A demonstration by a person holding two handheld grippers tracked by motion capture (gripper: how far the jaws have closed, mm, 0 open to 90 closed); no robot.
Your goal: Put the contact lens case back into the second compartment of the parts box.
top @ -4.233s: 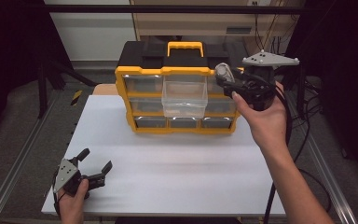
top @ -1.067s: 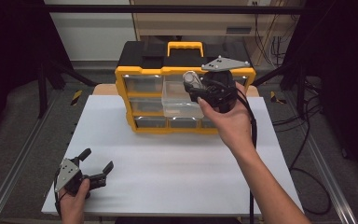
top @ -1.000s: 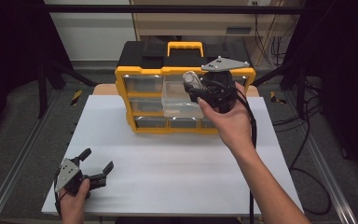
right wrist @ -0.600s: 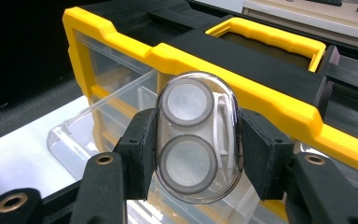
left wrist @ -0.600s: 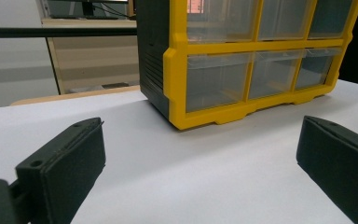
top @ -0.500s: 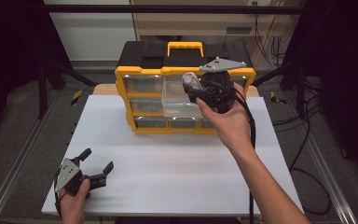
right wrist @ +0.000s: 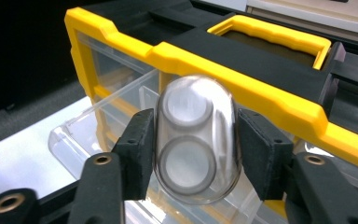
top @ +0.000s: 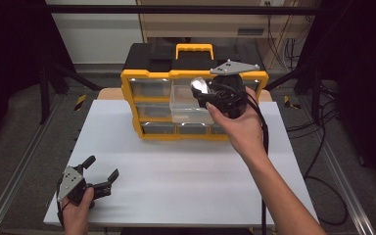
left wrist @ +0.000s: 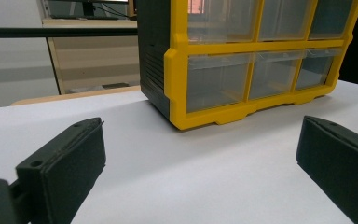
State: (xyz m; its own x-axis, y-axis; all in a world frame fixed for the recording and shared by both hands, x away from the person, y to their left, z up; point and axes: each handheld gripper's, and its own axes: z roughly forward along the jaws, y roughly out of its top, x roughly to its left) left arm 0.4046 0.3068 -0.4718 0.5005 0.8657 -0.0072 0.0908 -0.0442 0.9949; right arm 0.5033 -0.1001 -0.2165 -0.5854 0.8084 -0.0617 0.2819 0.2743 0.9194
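A yellow and black drawer organizer [top: 152, 73] [left wrist: 182, 65] [right wrist: 242, 70] stands at the back of the white table [top: 176, 181]. Its clear middle drawer [top: 188, 115] [right wrist: 81, 135] is pulled out. My right gripper [top: 203, 90] [right wrist: 196, 144] hovers just above that open drawer, shut on a clear oval plastic case [top: 199, 87] [right wrist: 196, 140] with two round rings inside. My left gripper [top: 100, 174] [left wrist: 200, 163] rests open near the table's front left corner, nothing between its pads [left wrist: 70, 158].
The organizer has a yellow carry handle [top: 194, 49] [right wrist: 270, 35] on top and several shut clear drawers [left wrist: 219, 79]. Cables [top: 318, 161] trail off the table's right side. Metal frame rails [top: 14, 181] run along both sides.
Since 4.2 s ago my right gripper carried the clear case leftward from the organizer's right end to over the open drawer. In the last second it barely moved. The left gripper stayed still.
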